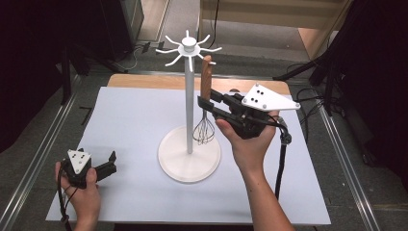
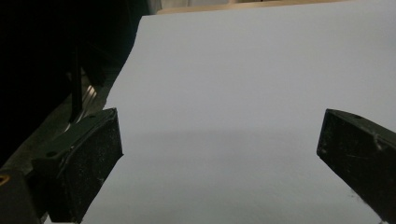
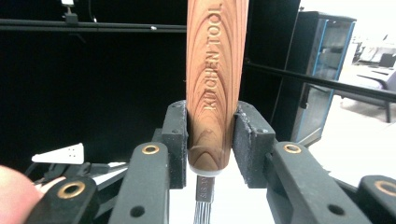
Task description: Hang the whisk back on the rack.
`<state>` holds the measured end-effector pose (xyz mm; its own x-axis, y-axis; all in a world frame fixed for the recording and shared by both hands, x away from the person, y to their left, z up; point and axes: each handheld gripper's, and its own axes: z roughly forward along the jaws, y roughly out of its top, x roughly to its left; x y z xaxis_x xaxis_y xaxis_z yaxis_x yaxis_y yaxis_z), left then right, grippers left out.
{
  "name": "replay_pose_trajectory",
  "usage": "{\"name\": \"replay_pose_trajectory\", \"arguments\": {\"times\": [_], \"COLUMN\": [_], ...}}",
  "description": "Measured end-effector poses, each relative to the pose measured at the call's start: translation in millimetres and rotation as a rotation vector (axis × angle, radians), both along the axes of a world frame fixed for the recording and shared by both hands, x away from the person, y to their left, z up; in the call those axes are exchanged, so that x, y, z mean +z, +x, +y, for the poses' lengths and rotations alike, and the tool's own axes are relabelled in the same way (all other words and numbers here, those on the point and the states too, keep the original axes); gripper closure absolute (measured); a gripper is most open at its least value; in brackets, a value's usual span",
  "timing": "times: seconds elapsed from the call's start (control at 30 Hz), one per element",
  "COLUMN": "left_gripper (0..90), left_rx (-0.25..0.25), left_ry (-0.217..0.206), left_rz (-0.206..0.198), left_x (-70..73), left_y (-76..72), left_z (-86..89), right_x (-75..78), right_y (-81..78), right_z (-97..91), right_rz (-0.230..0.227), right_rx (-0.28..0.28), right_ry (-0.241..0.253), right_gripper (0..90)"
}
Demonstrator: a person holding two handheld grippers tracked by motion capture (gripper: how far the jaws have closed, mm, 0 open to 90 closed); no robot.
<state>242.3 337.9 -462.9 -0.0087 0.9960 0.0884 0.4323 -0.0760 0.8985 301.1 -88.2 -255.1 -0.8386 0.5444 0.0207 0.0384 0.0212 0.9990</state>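
- The whisk point(image 1: 206, 103) hangs upright beside the pole of the white stand point(image 1: 189, 153), with its top at one of the hooks and its wire head just above the round base.
- The right gripper point(image 1: 208, 107) is closed on the lower end of the whisk's wooden handle; it lies roughly level and comes in from the right of the stand.
- In the right gripper view, the handle point(image 3: 215, 84) stands vertical between the two pads point(image 3: 177, 140), and both pads press its sides.
- The grip sits just above the metal ferrule; the wires run down out of the bottom of that view, below the jaws.
- The handle rises well above the jaws, and the words "KITCHEN TOOL" run along it.
- The left gripper point(image 1: 109, 166) rests low over the white mat point(image 1: 130, 120) at the near left corner, well apart from the stand.
- In the left gripper view, its jaws stand wide apart, with bare mat between them and nothing held.
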Motion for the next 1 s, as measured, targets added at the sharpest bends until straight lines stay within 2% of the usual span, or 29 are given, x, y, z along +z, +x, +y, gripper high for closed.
{"name": "replay_pose_trajectory", "arguments": {"times": [0.13,0.17,0.33,0.6,0.77,0.93,1.0], "left_gripper": [0.5,0.5,0.5,0.5,0.5,0.5,0.5], "left_rx": [0.000,0.001,-0.001,0.000,-0.001,-0.001,-0.002], "left_ry": [0.001,0.001,0.000,0.002,0.002,0.002,0.003], "left_rz": [0.000,-0.002,-0.003,-0.006,-0.005,-0.006,-0.004], "left_x": [0.0,-0.1,-0.3,-0.4,-0.4,-0.4,-0.3], "left_y": [0.0,0.1,0.3,0.3,0.3,0.4,0.2], "left_z": [-0.1,-0.2,-0.2,-0.6,-0.6,-0.4,-0.4], "right_x": [1.3,1.8,0.1,-15.0,-28.4,-48.3,-55.2], "right_y": [-3.8,-4.6,-7.9,-8.5,-8.3,-7.8,-7.2], "right_z": [-4.4,-6.3,-14.7,-30.9,-41.8,-54.4,-59.9], "right_rz": [-0.015,-0.032,-0.052,-0.032,-0.019,0.009,0.014], "right_rx": [-0.004,-0.014,-0.057,-0.146,-0.193,-0.237,-0.239], "right_ry": [0.016,0.014,0.011,-0.007,-0.008,-0.014,-0.011], "right_gripper": [56.1,51.4,38.9,19.4,13.5,9.8,6.9]}}
